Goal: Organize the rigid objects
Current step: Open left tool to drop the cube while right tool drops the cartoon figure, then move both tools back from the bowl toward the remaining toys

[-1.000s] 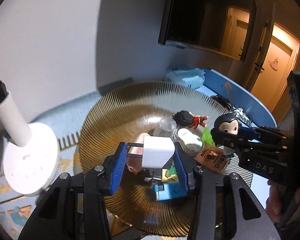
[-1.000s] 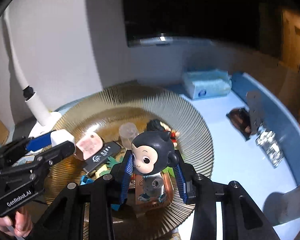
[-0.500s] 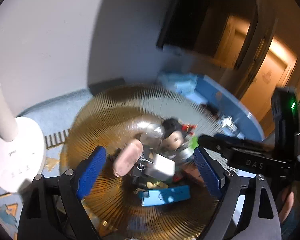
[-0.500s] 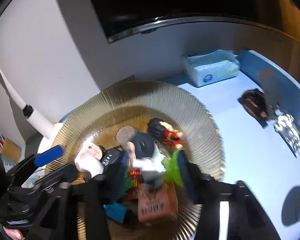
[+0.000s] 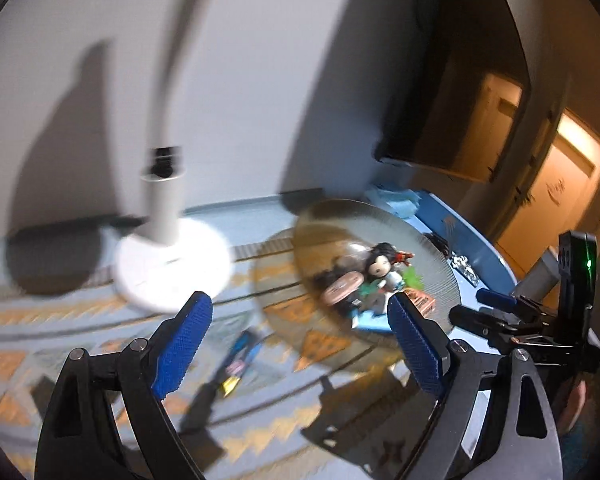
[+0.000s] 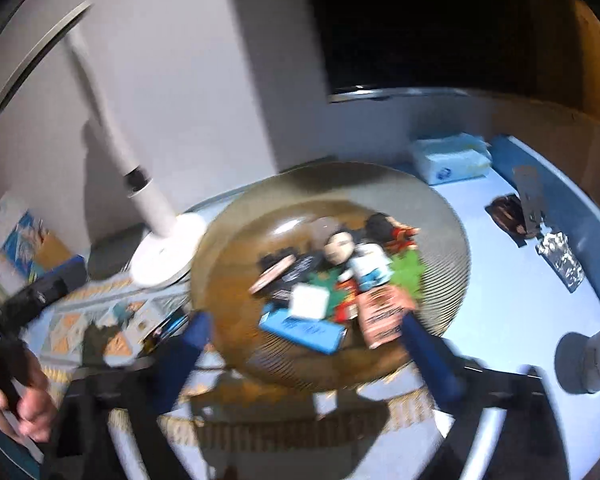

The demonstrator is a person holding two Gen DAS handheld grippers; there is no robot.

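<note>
Dim room, one warm doorway off to the right; pale blue round table [image 6: 496, 280] with a patterned mat [image 5: 100, 356] over its near-left part. White lamp base [image 5: 172, 264] stands on the mat, its stem rising out of view.

Ribbed amber glass plate [image 6: 452, 240] sits mid-table, holding the pile: a dark-haired figurine [image 6: 342, 246] lying on its side, a white cube charger [image 6: 310, 301], a blue flat box [image 6: 300, 330], a brown printed card [image 6: 380, 314], green leafy bits, a pinkish oval piece [image 5: 342, 287].

Left gripper [image 5: 300, 340]: blue pads spread wide, nothing between them, hovering above the mat beside the plate. Right gripper [image 6: 304, 344]: blurred, jaws likewise wide apart and empty, near the plate's front rim.

One item lies off the plate: a slim blue stick-shaped packet [image 5: 240, 358] on the mat, between lamp base and plate rim. Its long axis runs diagonally, far end pointing toward the plate, near end toward the left gripper.

Judged step: between picks, both tools free. Next move likely calls for the left gripper to drop over the packet and close across its narrow width, square to that diagonal. Motion blur is heavy; finer detail cannot be told.
</note>
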